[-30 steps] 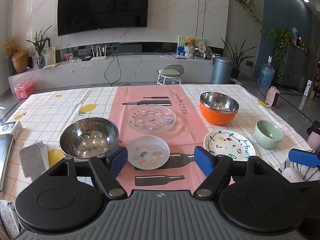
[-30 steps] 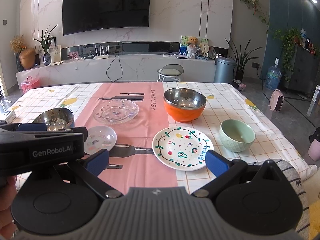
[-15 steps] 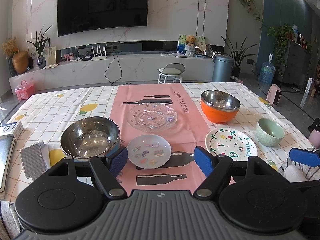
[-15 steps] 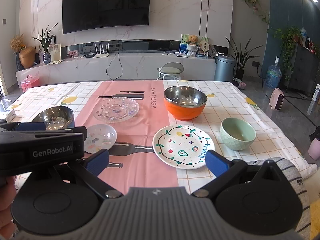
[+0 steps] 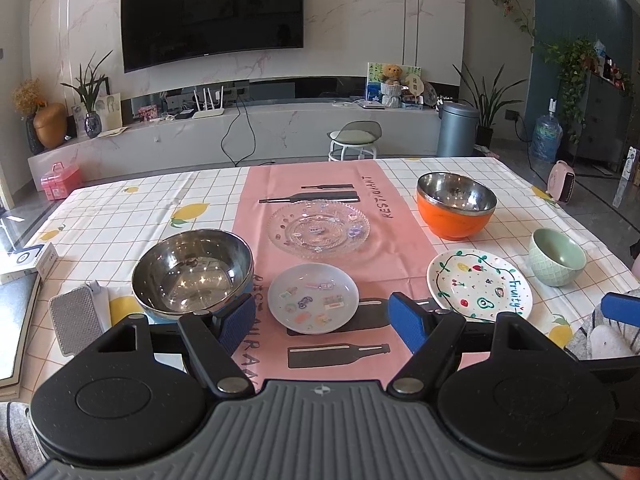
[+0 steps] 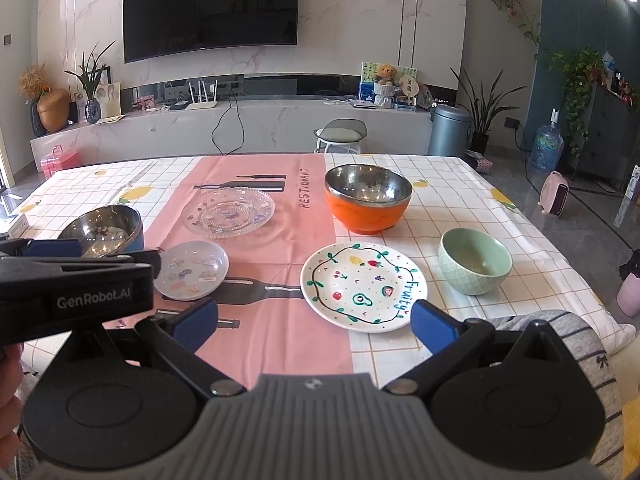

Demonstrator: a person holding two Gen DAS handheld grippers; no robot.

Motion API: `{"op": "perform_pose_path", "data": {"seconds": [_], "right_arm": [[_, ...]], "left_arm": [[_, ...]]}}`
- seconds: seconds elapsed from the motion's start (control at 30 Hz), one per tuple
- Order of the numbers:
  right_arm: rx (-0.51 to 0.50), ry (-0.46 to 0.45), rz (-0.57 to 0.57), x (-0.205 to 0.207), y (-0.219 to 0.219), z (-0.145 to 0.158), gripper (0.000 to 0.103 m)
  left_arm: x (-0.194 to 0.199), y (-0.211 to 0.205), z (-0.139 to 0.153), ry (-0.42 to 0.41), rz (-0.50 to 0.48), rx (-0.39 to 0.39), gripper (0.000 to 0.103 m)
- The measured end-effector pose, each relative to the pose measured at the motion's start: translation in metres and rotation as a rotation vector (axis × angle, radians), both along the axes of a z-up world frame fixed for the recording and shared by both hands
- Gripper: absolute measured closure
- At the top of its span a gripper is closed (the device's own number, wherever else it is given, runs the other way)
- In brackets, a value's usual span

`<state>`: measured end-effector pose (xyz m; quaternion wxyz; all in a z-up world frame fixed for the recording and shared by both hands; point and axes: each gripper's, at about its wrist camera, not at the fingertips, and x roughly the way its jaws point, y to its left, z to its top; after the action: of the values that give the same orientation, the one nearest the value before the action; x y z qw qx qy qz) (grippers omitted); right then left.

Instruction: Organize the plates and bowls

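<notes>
Six pieces of tableware lay separate on the surface (image 5: 120,216); none stacked, so by my judgement the organizing had not begun.

Left gripper (image 5: 324,316) hovered released, jaws wide, holding nothing. Right gripper (image 6: 316,320) likewise spread and empty.

Landmark: small sticker plate (image 5: 313,297), nearest, just beyond the left gripper on the pink runner (image 5: 400,240).
- Steel bowl (image 5: 192,270): just left of the sticker plate, close to the left gripper's left pad.
- Fruit-painted plate (image 6: 363,286): right of the sticker plate, apart from it, directly ahead of the right gripper.
- Green bowl (image 6: 475,266): further right, beyond the fruit-painted plate.
- Clear glass plate (image 5: 319,229): behind the sticker plate, not touching.
- Orange bowl (image 6: 368,203): far right of the sticker plate, deepest on the surface.

Left to do, as judged: three plates gathered together, three bowls nested. Everything remained.
</notes>
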<state>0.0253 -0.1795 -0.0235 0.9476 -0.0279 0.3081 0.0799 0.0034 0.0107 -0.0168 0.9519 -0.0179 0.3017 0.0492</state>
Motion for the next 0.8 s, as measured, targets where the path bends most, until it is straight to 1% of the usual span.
{"op": "perform_pose_path", "data": {"seconds": [0.07,0.17,0.27,0.4,0.57,0.7,0.77,0.8], "right_arm": [[0.001,0.001,-0.017,0.002,-0.006,-0.001,0.003],[0.037,0.019,-0.03,0.005,-0.017,-0.002,0.003],[0.059,0.027,-0.034,0.01,-0.028,-0.001,0.003],[0.055,0.023,-0.03,0.023,-0.041,0.004,0.003],[0.079,0.038,-0.027,0.048,-0.06,0.011,0.003],[0.115,0.066,0.003,0.072,-0.066,0.015,0.003],[0.135,0.082,0.02,0.083,-0.063,0.017,0.003],[0.148,0.088,0.032,0.089,-0.061,0.018,0.005]], "left_arm": [[0.004,0.001,-0.001,0.01,0.001,-0.005,0.014],[0.007,0.0,-0.001,0.021,-0.001,-0.001,0.014],[0.011,-0.002,0.0,0.031,-0.016,0.024,0.014],[0.021,0.0,0.004,0.039,-0.022,0.052,0.014],[0.037,0.013,0.014,0.066,-0.015,0.032,0.017],[0.055,0.023,0.015,0.125,0.009,0.036,0.019],[0.067,0.028,0.012,0.171,0.037,0.042,0.024],[0.073,0.032,0.008,0.197,0.052,0.04,0.026]]}}
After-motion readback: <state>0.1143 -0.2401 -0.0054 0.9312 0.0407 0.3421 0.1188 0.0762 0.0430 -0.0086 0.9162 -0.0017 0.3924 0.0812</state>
